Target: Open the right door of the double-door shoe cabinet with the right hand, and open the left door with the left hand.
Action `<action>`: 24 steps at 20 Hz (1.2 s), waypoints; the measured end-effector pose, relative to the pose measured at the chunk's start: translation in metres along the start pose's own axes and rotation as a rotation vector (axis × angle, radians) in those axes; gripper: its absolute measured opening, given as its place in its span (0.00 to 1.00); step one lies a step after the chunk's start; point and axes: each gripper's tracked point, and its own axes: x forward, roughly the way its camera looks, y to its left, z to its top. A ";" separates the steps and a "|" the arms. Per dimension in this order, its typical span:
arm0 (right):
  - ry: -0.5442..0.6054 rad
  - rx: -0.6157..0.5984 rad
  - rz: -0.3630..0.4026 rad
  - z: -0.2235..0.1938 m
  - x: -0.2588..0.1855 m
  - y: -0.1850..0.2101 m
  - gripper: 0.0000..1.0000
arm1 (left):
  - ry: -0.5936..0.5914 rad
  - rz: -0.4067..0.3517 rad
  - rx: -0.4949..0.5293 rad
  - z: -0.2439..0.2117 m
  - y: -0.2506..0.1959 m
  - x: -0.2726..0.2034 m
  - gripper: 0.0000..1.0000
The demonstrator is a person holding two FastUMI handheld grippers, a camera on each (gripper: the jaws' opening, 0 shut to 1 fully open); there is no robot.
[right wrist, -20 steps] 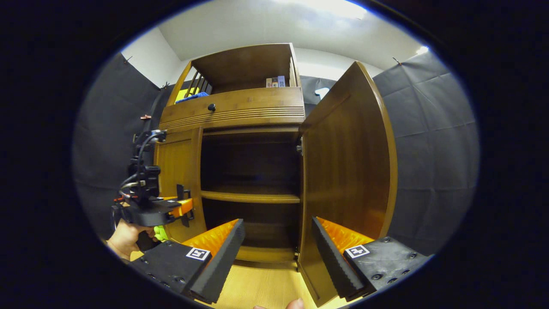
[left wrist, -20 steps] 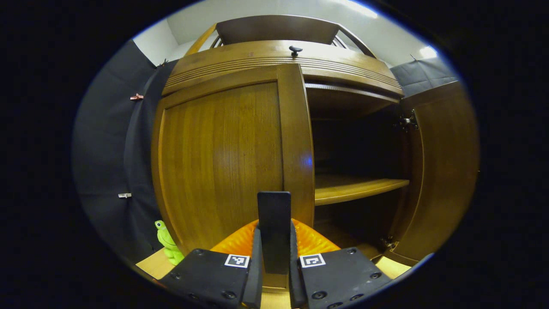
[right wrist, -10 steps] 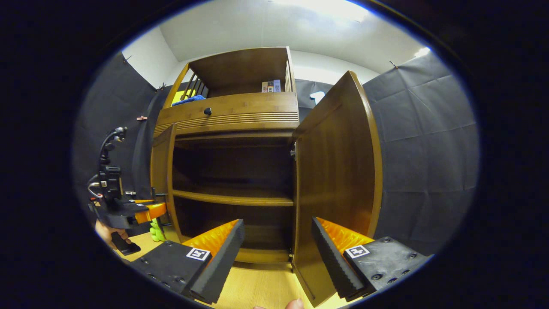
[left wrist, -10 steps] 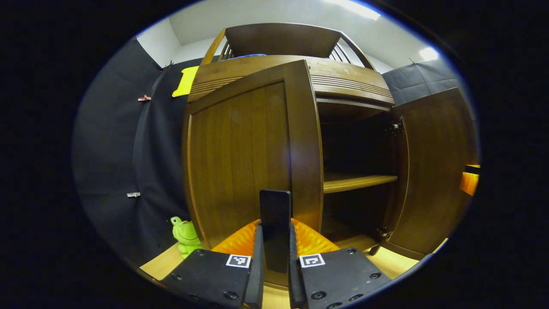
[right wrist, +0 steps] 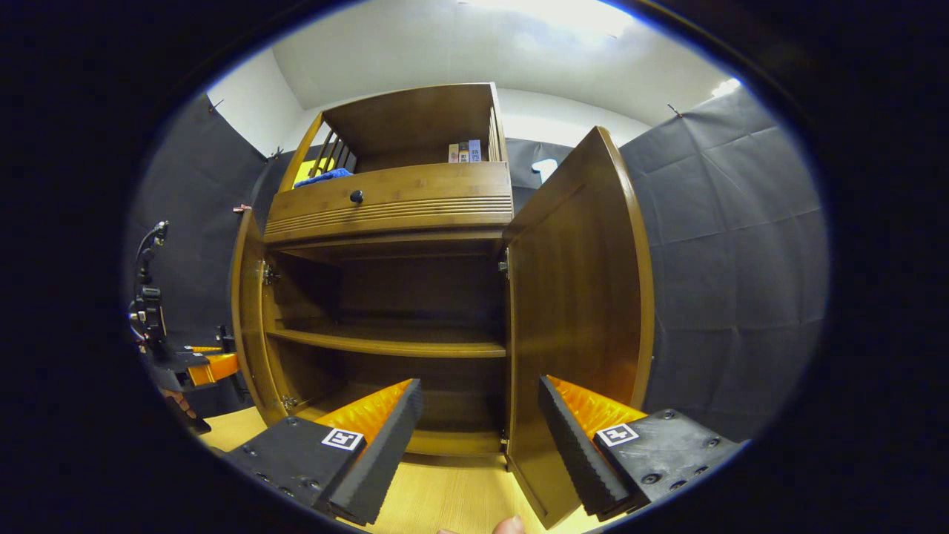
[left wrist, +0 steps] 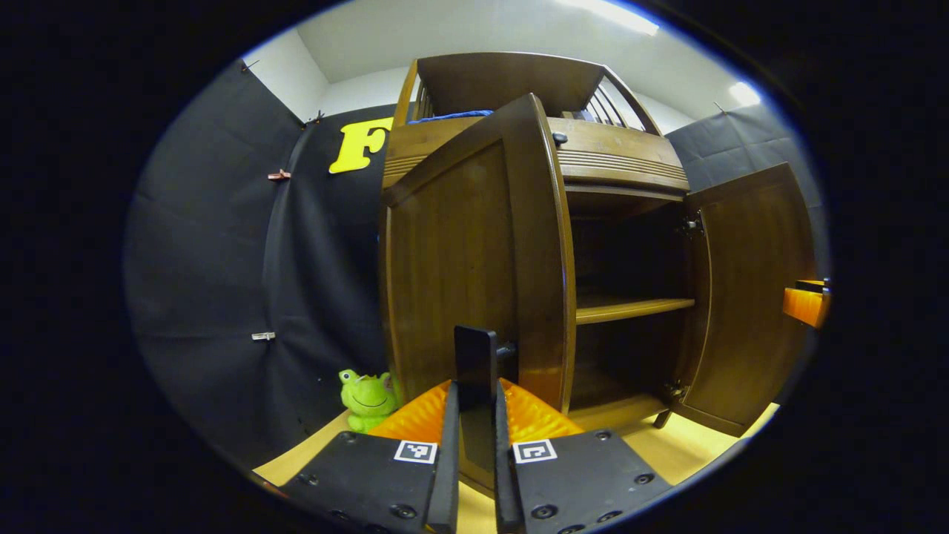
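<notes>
I'm clamping my left tongs (left wrist: 472,437) on the left door's handle (left wrist: 475,363), the left door (left wrist: 474,259) swinging open just ahead. My right tongs (right wrist: 480,434) are gaping, the right door (right wrist: 578,297) ahead-right. The shoe cabinet (right wrist: 393,215) shelves are lying bare.

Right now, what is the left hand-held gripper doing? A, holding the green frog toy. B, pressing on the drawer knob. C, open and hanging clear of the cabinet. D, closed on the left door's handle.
D: in the left gripper view the left hand-held gripper has its fingers clamped on the dark handle of the left door.
</notes>
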 end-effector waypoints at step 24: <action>0.011 -0.064 0.004 -0.013 -0.007 0.041 0.98 | 0.008 0.094 -0.007 -0.017 0.134 -0.050 0.00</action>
